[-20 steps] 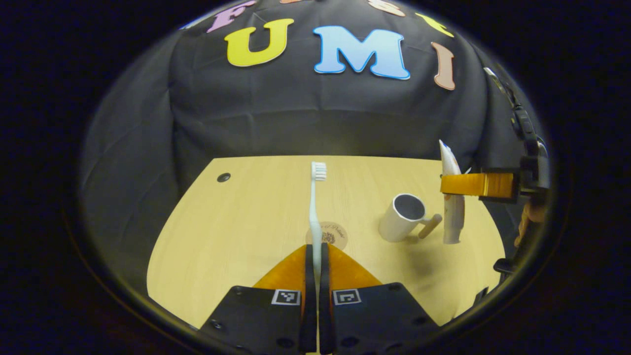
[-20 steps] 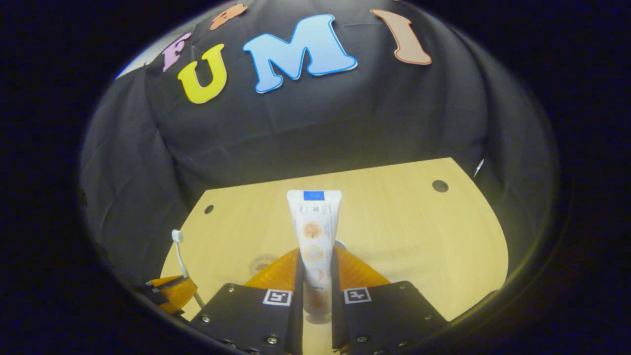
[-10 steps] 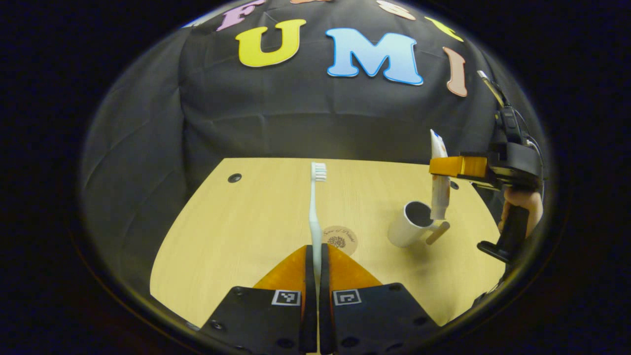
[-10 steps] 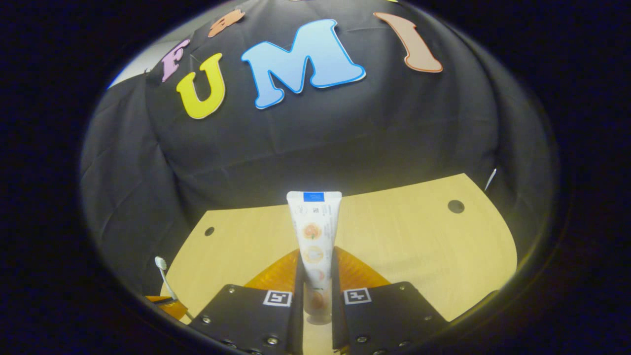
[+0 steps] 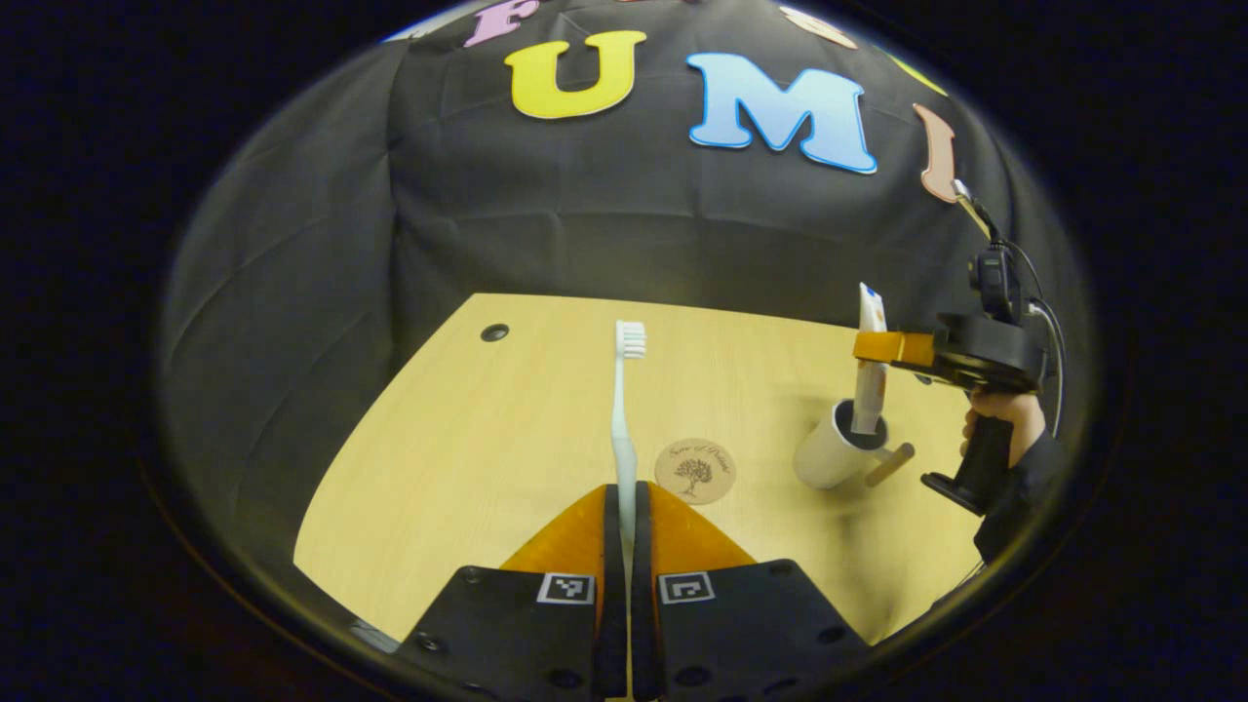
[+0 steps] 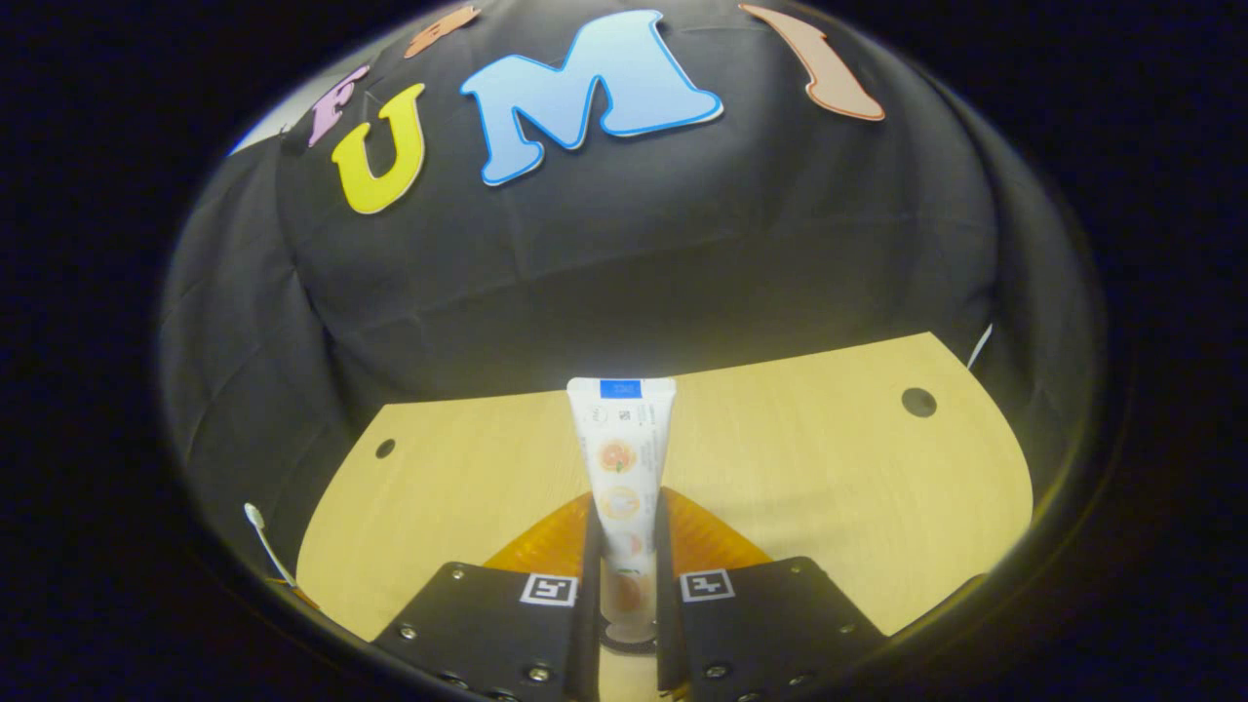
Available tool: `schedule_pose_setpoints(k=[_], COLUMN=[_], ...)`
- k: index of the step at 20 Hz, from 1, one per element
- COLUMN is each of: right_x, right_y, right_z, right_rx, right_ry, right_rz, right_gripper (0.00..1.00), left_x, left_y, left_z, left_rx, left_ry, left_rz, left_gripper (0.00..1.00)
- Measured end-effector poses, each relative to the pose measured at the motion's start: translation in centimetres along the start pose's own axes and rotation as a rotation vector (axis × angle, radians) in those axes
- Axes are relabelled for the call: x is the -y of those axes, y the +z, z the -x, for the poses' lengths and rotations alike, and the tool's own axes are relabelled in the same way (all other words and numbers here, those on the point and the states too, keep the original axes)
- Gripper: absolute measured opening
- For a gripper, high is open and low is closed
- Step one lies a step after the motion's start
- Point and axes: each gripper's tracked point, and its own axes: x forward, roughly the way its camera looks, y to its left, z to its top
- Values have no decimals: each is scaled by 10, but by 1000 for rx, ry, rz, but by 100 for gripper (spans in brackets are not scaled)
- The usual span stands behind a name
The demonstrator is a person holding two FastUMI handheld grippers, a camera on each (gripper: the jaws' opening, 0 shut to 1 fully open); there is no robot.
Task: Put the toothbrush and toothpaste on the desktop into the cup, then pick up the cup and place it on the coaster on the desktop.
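My left gripper (image 5: 624, 502) is shut on a white toothbrush (image 5: 622, 409), which stands upright with its bristles at the top, above the table. In the left gripper view the white cup (image 5: 838, 453) with a wooden handle stands on the table to the right of the round coaster (image 5: 694, 471). The right gripper (image 5: 882, 347) holds the toothpaste (image 5: 868, 366) upright, and its lower end dips into the cup's mouth. In the right gripper view the gripper (image 6: 622, 526) is shut on the white toothpaste tube (image 6: 618, 458), cap end down between the fingers; the toothbrush head (image 6: 255, 517) peeks in at far left.
The light wooden table (image 5: 468, 458) has a dark cable hole (image 5: 494, 332) at its far left corner and another (image 6: 917, 402) at the far right. A hand (image 5: 999, 419) grips the right gripper's black handle at the table's right edge. Black cloth walls close the back.
The right gripper has carried the toothpaste leftward over the cup and lowered it, so the tube's lower end now sits inside the cup's mouth. My left gripper holds the toothbrush steady.
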Motion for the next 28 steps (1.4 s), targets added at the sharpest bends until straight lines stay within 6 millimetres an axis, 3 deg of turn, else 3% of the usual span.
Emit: schedule_pose_setpoints(k=[7,10,12,15,16,18,28], right_x=[1,-6,-8,-5,-8,-10,-13], right_y=[-13,-16,-21,-38,-39,-40,-15], right_z=[-14,-9,-3,2,5,9,40], right_rx=[-27,-33,-42,-84,-79,-79,-2], right_ry=[-4,13,16,1,16,24,32], right_rz=[15,19,27,36,25,15,1], right_gripper=[25,35,49,39,48,53,53], left_x=[-8,-7,-5,-1,0,2,12], left_y=[-8,-10,-10,-9,-9,-10,1], left_z=[-7,-8,-10,-9,-8,-8,1], left_rx=[-19,-25,-25,-20,-19,-17,30], left_ry=[18,16,14,6,2,-2,-27], left_rz=[24,36,38,35,33,32,-2], left_gripper=[12,10,10,10,10,10,10])
